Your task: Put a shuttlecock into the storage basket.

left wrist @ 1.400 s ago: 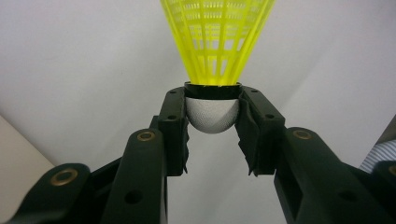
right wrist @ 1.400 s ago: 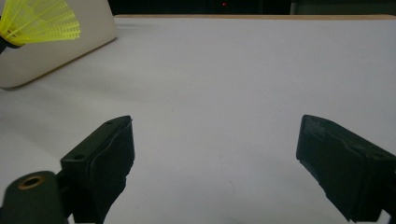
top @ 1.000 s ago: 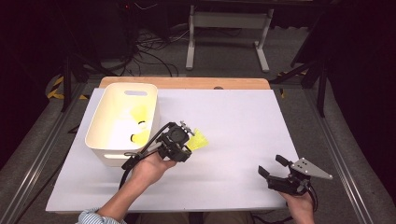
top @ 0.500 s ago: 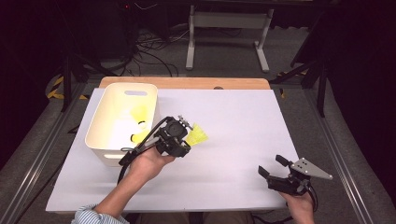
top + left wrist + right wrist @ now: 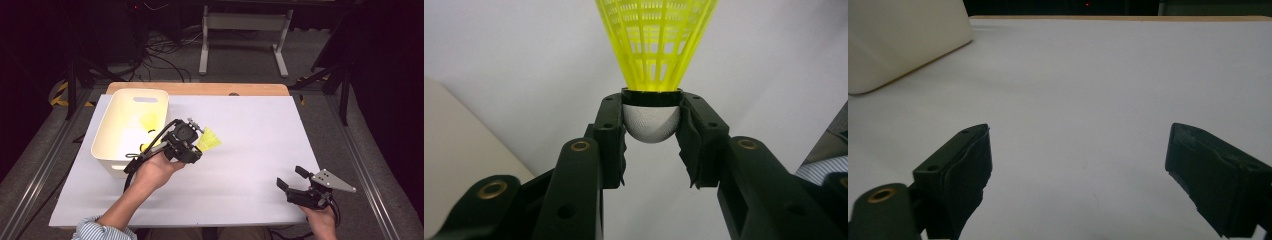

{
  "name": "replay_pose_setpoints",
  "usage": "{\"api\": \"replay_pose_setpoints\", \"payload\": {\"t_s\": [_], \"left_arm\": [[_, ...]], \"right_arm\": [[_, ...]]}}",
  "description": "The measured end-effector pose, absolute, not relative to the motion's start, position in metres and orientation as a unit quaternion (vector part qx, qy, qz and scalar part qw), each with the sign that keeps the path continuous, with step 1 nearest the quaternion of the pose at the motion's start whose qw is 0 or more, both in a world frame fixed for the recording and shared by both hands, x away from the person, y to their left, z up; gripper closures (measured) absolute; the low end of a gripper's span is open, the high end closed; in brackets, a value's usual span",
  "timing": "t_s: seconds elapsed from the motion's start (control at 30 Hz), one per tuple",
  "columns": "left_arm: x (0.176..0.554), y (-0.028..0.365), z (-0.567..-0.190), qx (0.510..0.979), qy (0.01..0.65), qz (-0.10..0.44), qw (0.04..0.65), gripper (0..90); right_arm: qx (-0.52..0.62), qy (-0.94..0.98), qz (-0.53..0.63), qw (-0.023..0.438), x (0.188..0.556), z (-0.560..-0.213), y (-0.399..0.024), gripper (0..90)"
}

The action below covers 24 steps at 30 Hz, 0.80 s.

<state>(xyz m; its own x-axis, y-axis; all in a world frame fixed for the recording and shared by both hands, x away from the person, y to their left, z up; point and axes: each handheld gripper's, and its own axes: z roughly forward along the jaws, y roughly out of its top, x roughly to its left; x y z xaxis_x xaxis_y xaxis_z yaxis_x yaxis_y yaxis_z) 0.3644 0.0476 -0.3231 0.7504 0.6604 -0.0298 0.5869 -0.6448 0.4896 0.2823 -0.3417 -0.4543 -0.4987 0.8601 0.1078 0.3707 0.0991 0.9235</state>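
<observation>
A yellow shuttlecock (image 5: 209, 139) with a white cork base (image 5: 651, 122) is clamped by its base in my left gripper (image 5: 651, 125), its skirt pointing away from the jaws. In the high view the left gripper (image 5: 197, 142) hangs above the white table just right of the cream bin (image 5: 107, 145). Inside the bin lie more yellow shuttlecocks (image 5: 149, 121). My right gripper (image 5: 290, 179) rests near the table's front right edge, jaws wide apart with nothing between them (image 5: 1078, 170).
The white table surface (image 5: 250, 130) spreads wide between the two grippers. A wooden strip (image 5: 200, 89) runs along the far edge. Beyond it are cables and a metal stand (image 5: 245, 30) on the floor. The bin's corner (image 5: 903, 40) shows far left in the right gripper view.
My left gripper with the shuttlecock has drifted slightly left and up, nearer the bin. The right gripper has not moved.
</observation>
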Motion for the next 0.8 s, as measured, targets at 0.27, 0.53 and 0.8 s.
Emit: {"api": "replay_pose_setpoints", "payload": {"t_s": [0.27, 0.53, 0.8], "left_arm": [[0.366, 0.054, -0.317, 0.901, 0.351, 0.078, 0.244, 65.6], [0.369, 0.059, -0.312, 0.899, 0.355, 0.084, 0.243, 65.7], [0.37, 0.062, -0.307, 0.897, 0.358, 0.089, 0.242, 65.7]], "right_arm": [[0.439, 0.701, 0.508, 0.241, 0.282, -0.454, -0.342, 12.2], [0.439, 0.701, 0.508, 0.241, 0.282, -0.454, -0.342, 12.2], [0.438, 0.702, 0.507, 0.241, 0.282, -0.454, -0.341, 12.2]]}}
